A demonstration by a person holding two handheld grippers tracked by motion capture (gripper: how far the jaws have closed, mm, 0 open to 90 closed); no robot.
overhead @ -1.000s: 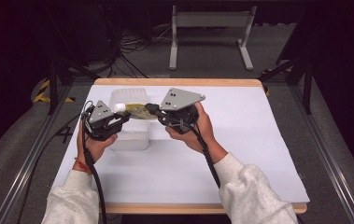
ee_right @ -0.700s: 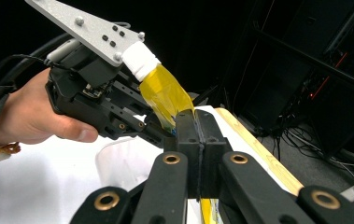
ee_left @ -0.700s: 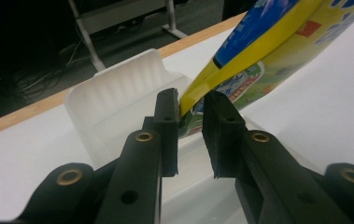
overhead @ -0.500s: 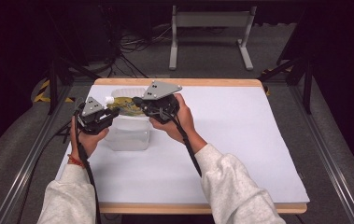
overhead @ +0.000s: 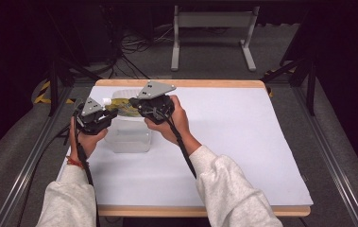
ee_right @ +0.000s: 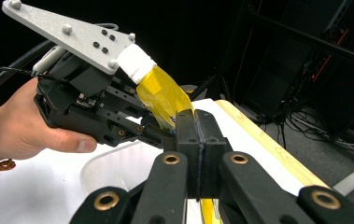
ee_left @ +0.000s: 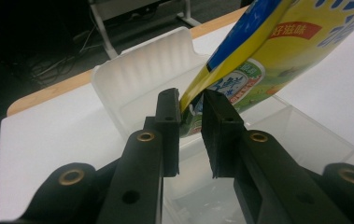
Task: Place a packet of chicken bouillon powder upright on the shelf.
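Observation:
A yellow drink pouch (overhead: pixel 122 106) with a white screw cap (overhead: pixel 106 100) hangs tilted over a clear plastic container (overhead: pixel 129 137) at the table's back left. My right gripper (overhead: pixel 133 101) is shut on the pouch; in the right gripper view its jaws (ee_right: pixel 195 121) are pressed together on the pouch (ee_right: pixel 163 95), below the cap (ee_right: pixel 135 63). My left gripper (overhead: pixel 113 113) comes in from the left. In the left gripper view its jaws (ee_left: pixel 191 109) pinch the pouch's (ee_left: pixel 268 42) lower edge above the container (ee_left: pixel 137 74).
A white sheet (overhead: pixel 242 132) covers the wooden table, with wide free room right of the container. A metal stand (overhead: pixel 209 14) and floor cables lie beyond the far edge. Metal rails run along both sides of the table.
Both hands and the pouch have shifted left and a little farther away, from beside the container to over it. The right gripper has closed in on the left one.

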